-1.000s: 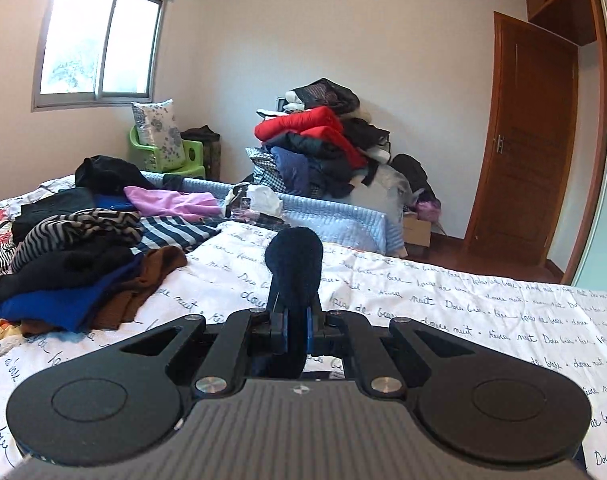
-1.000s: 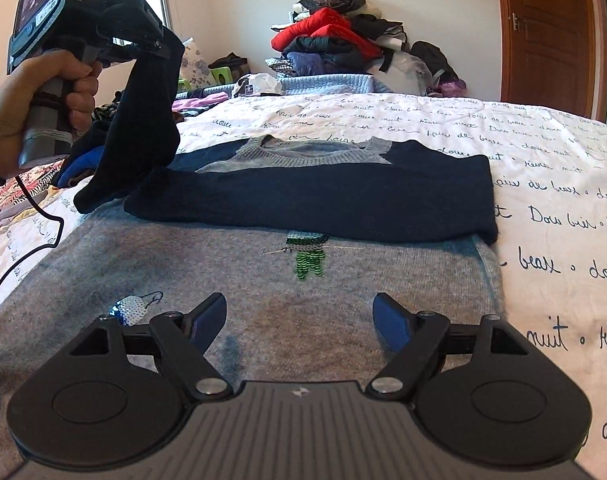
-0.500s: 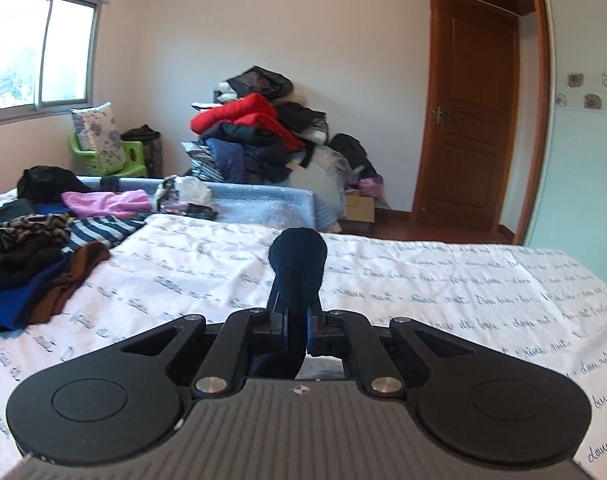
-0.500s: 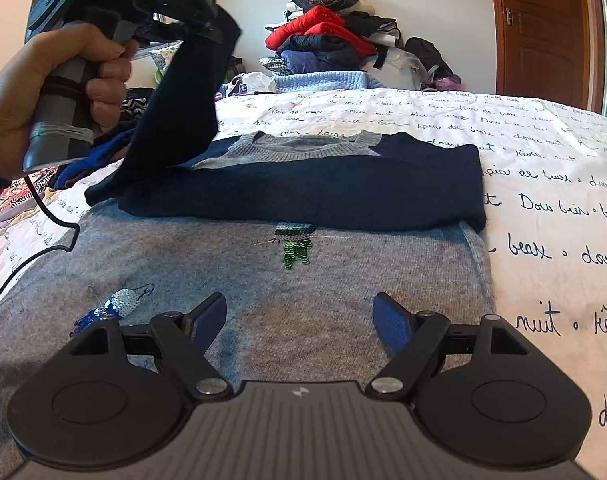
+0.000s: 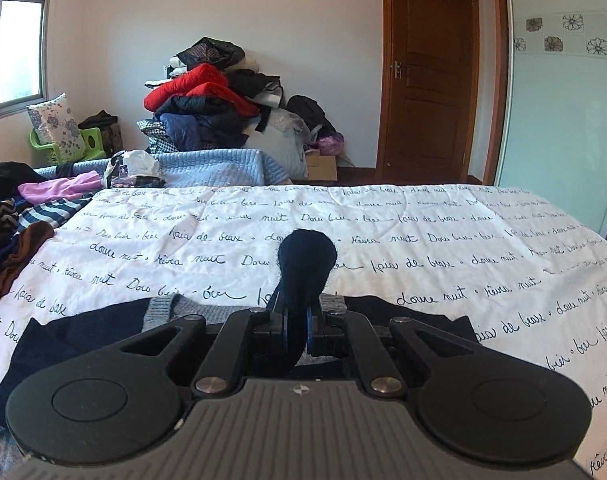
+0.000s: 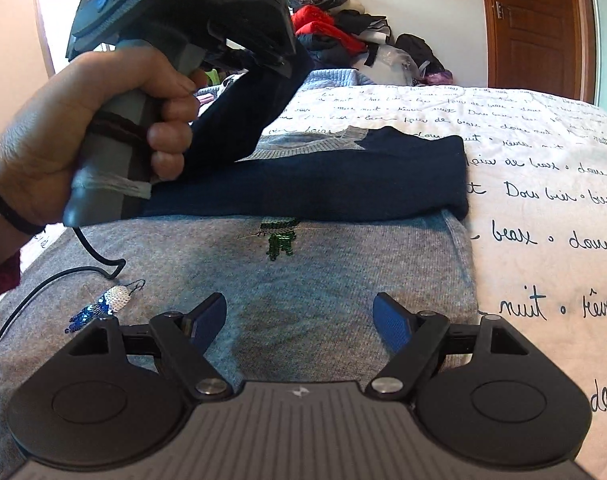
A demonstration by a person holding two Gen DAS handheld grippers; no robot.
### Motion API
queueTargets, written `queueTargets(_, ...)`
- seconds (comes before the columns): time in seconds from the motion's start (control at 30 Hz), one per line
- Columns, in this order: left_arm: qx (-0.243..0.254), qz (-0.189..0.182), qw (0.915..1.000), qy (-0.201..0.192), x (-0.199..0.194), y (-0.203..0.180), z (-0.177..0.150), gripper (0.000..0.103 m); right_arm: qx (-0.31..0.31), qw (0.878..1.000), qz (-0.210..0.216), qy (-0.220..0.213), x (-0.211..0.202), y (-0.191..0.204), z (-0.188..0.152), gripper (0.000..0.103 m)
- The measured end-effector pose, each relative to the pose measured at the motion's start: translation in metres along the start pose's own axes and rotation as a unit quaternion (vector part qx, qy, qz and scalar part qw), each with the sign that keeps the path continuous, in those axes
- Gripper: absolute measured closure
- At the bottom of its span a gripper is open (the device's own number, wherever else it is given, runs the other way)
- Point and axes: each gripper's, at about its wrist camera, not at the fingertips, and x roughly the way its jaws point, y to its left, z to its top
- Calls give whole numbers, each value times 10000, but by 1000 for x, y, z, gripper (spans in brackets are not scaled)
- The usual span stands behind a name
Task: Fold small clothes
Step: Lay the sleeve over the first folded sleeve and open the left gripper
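Sweater [image 6: 343, 264], grey with navy sleeves, lies flat on the bed [image 6: 543, 152]; left tongs [image 5: 296, 320] pinch what looks like its left sleeve [image 6: 239, 120], lifted, while right tongs [image 6: 299, 320] hover wide over the near hem.

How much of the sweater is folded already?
Done: the right navy sleeve lies folded flat across the grey sweater. In hand: the left hand-held gripper is shut on the left navy sleeve, lifted above the chest. Left: laying that sleeve down and folding the body. The right hand-held gripper is open, holding nothing.
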Motion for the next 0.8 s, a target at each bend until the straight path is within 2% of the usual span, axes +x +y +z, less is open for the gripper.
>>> queueTargets(0.33,323,28,9993,188,18,-26,-17,94,59,10000,32,-11,-2,-2,-4,17)
queueTargets(0.8,358,0,9985,423,25,-40,-30,91,68,10000,51,23,2,-4,-8,16)
